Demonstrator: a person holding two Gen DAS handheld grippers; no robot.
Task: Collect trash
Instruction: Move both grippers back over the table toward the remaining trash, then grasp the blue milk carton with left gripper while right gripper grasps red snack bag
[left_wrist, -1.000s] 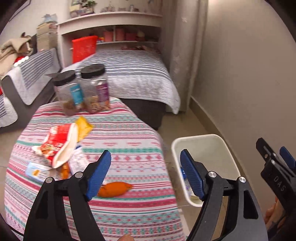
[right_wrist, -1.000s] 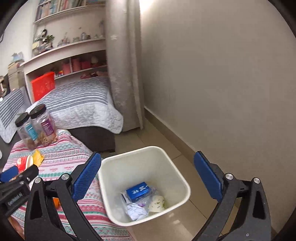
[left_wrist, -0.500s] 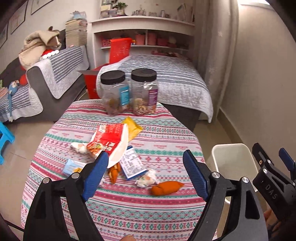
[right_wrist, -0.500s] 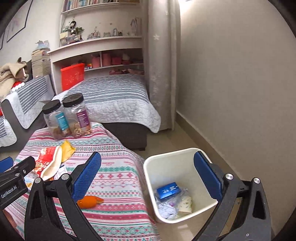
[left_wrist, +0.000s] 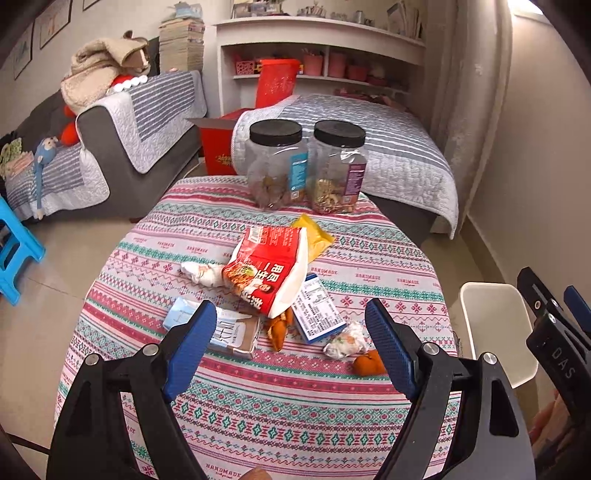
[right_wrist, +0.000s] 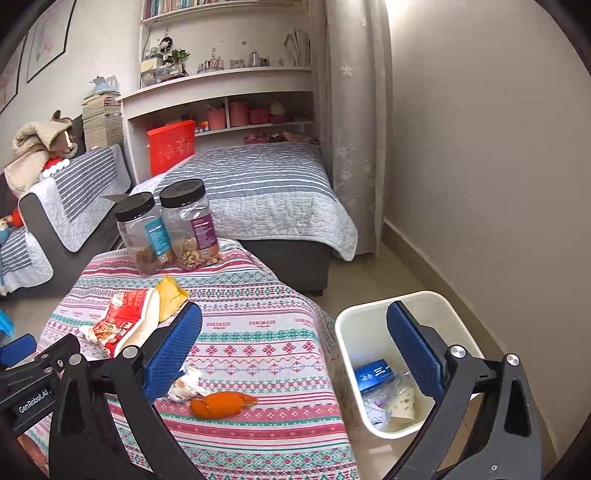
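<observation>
On the round desk (left_wrist: 258, 417) with its striped patterned cloth, the trash lies in a loose heap: a red noodle wrapper (left_wrist: 269, 269) overlaps a yellow packet (left_wrist: 314, 236), with a blue-and-white carton (left_wrist: 319, 314), a flattened box (left_wrist: 232, 334), a crumpled white wrapper (left_wrist: 345, 345) and an orange peel (right_wrist: 219, 404) nearer the front edge. Two black-lidded jars (left_wrist: 306, 166) stand side by side at the far edge. The left tool (left_wrist: 291, 347) hangs above the heap, its blue pads apart and nothing between them. The right tool (right_wrist: 295, 354) is likewise spread wide and empty, one pad over the cloth, the other over the white bin (right_wrist: 347, 332). The bin stands on the floor just beside the desk and holds a blue box (right_wrist: 375, 374) and crumpled wrappers.
</observation>
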